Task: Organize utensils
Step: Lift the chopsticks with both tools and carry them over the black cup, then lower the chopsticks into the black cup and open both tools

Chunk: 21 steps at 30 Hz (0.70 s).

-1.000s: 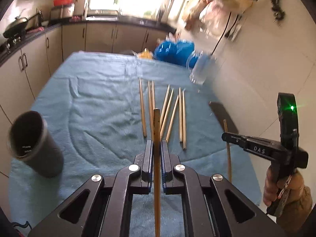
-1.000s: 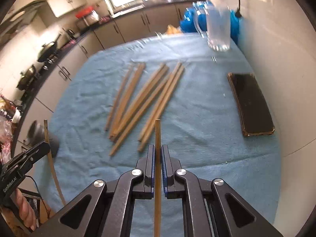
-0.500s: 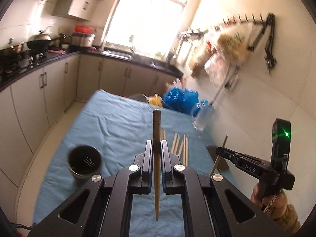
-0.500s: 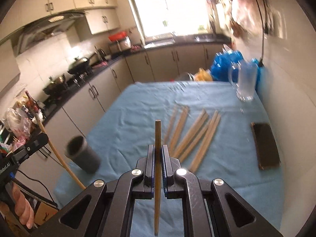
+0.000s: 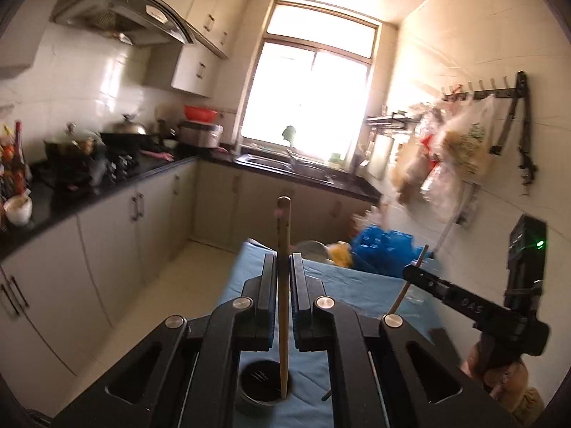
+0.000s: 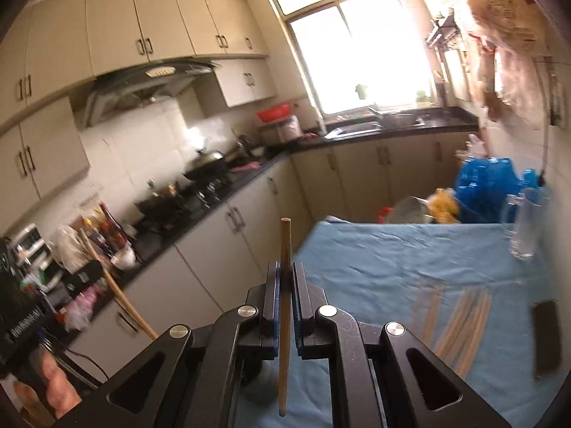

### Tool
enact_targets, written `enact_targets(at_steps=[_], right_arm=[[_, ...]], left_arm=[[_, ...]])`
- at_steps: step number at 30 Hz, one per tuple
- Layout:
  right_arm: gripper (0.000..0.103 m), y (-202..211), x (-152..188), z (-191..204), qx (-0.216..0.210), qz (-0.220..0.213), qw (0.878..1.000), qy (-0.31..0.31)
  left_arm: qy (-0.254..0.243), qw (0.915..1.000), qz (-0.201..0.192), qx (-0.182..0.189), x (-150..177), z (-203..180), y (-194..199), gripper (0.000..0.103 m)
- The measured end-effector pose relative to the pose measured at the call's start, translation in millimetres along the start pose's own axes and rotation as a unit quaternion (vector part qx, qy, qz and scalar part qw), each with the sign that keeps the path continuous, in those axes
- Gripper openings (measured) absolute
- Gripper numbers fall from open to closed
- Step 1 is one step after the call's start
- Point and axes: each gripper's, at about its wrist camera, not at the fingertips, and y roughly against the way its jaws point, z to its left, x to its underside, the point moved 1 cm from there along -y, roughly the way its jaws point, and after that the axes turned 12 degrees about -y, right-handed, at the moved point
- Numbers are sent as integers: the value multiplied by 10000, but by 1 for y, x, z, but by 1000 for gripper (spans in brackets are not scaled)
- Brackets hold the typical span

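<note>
My left gripper (image 5: pixel 284 267) is shut on a wooden chopstick (image 5: pixel 283 235), held upright, its lower tip inside the dark cup (image 5: pixel 266 387) on the blue cloth (image 5: pixel 357 285). My right gripper (image 6: pixel 284 278) is shut on another wooden chopstick (image 6: pixel 284 246), also upright, its lower end above the cloth near the partly hidden cup (image 6: pixel 260 388). The right gripper shows in the left wrist view (image 5: pixel 410 273), with its chopstick (image 5: pixel 407 289). The left gripper shows at the left of the right wrist view (image 6: pixel 85 274). Several loose chopsticks (image 6: pixel 460 317) lie on the cloth.
A glass mug (image 6: pixel 524 228) and a blue bag (image 6: pixel 489 192) stand at the far end of the table. A dark phone (image 6: pixel 546 335) lies at the right edge by the wall. Kitchen counters (image 5: pixel 107 185) run along the left.
Both grippers have tilted up from looking down at the table to looking across the kitchen. The left chopstick's lower tip has moved over and into the cup.
</note>
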Motion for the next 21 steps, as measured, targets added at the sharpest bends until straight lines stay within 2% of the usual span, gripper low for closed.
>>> enact_targets(at_steps=[3, 6, 12, 14, 21], right_arm=[[7, -21, -1, 14, -177, 18, 9998, -30], [7, -48, 9, 25, -52, 140, 9998, 129], [7, -103, 38, 11, 279, 893, 9956, 86], [7, -116, 45, 1, 350, 1101, 9933, 47], [8, -136, 54, -22, 416, 1298, 9904, -231]], left_arm=[[-119, 9998, 47, -140, 1, 4, -17, 7], [-111, 9992, 340, -160, 13, 9, -46, 7], [162, 9920, 1249, 24, 54, 16, -106, 7], [200, 9896, 1424, 28, 63, 17, -116, 7], [240, 9888, 1470, 11, 67, 18, -121, 8]])
